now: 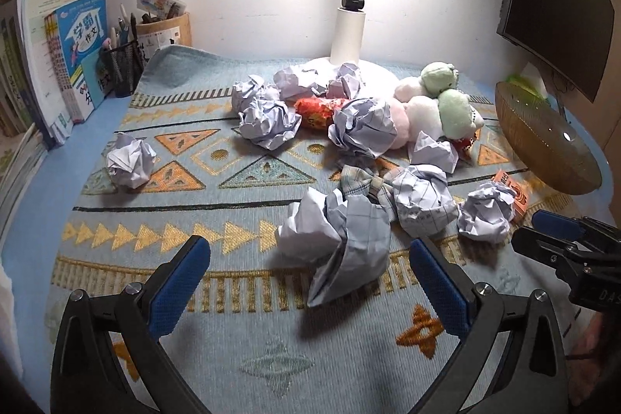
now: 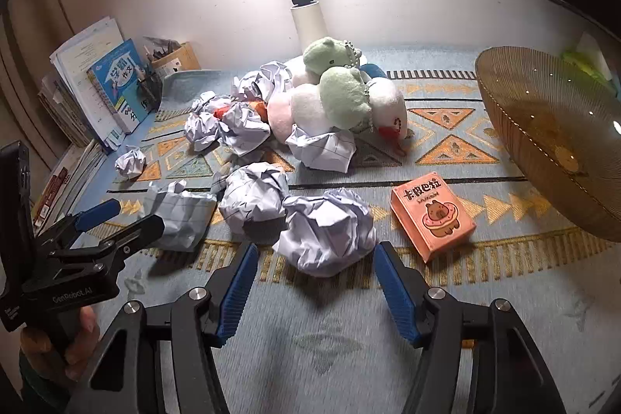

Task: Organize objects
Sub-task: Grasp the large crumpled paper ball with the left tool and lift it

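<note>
Right wrist view is showing the right tongs [image 2: 316, 282] tipping down over the table [image 2: 310, 355], spread partway and pinching nothing yet. A crumpled paper ball [image 2: 326, 231] is lying just past their tips, left of the orange card box [image 2: 432, 220]. I think the picking-up step is starting, so the tongs need to slide forward around that ball and squeeze. The left tongs [image 1: 310, 270] are spread wide and empty, tipping down too. Farther back, left of the box, plush toys [image 2: 341, 96] are waiting.
</note>
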`<action>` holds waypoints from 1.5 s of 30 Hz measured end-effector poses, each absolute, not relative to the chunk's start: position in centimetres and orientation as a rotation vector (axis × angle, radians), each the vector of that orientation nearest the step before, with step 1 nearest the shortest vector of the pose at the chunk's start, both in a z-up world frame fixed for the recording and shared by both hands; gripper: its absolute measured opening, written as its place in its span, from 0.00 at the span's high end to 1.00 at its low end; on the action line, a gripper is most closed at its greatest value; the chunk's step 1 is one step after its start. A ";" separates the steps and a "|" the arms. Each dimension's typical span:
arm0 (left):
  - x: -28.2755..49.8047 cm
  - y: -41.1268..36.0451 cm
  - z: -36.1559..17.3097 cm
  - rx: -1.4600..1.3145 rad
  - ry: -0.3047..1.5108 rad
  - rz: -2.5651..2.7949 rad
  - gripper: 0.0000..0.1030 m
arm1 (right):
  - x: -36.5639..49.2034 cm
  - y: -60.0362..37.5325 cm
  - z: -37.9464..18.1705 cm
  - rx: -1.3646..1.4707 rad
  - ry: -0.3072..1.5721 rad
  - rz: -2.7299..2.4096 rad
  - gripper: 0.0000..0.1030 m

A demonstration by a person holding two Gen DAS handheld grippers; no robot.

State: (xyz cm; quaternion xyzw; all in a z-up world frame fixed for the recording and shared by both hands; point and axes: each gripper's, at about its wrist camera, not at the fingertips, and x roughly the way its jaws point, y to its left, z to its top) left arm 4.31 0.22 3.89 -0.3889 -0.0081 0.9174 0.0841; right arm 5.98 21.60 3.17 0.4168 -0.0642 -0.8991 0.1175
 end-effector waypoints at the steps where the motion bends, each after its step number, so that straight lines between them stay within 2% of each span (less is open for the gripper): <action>1: 3.8 0.3 3.6 -1.169 -0.026 2.728 0.01 | 5.7 21.6 2.9 1.198 -0.194 -2.638 0.40; 12: 2.3 1.0 2.2 -1.197 -0.013 2.707 0.02 | 3.7 20.9 1.3 1.254 -0.158 -2.609 0.43; 14: 2.4 1.2 2.1 -1.195 -0.003 2.694 0.10 | 4.0 20.8 1.5 1.230 -0.160 -2.593 0.52; 15: 2.4 1.3 2.1 -1.189 -0.001 2.693 0.22 | 4.1 20.6 1.5 1.227 -0.153 -2.590 0.54; 16: 2.4 1.3 2.1 -1.190 -0.004 2.691 0.29 | 4.0 20.4 1.5 1.231 -0.136 -2.593 0.55; 17: 2.3 1.3 2.1 -1.196 -0.011 2.689 0.30 | 4.0 20.3 1.5 1.227 -0.129 -2.597 0.56; 19: 2.5 1.2 2.2 -1.179 -0.020 2.690 0.38 | 4.0 20.3 1.5 1.215 -0.131 -2.575 0.57; 24: 2.7 1.1 2.4 -1.160 -0.021 2.724 0.39 | 4.1 20.4 1.7 1.201 -0.143 -2.595 0.58; 25: 2.8 1.0 2.4 -1.154 -0.022 2.737 0.39 | 4.2 20.4 1.8 1.189 -0.147 -2.599 0.66; 34: 4.0 -0.3 3.2 -1.042 -0.118 2.743 0.39 | 4.9 21.2 2.3 1.131 -0.196 -2.619 0.66; 38: 4.5 -0.4 3.5 -0.996 -0.118 2.757 0.39 | 5.3 20.4 2.3 1.128 -0.119 -2.649 0.66; 45: 4.8 0.6 3.4 -0.995 -0.012 2.780 0.39 | 5.7 18.5 2.1 1.121 0.051 -2.692 0.66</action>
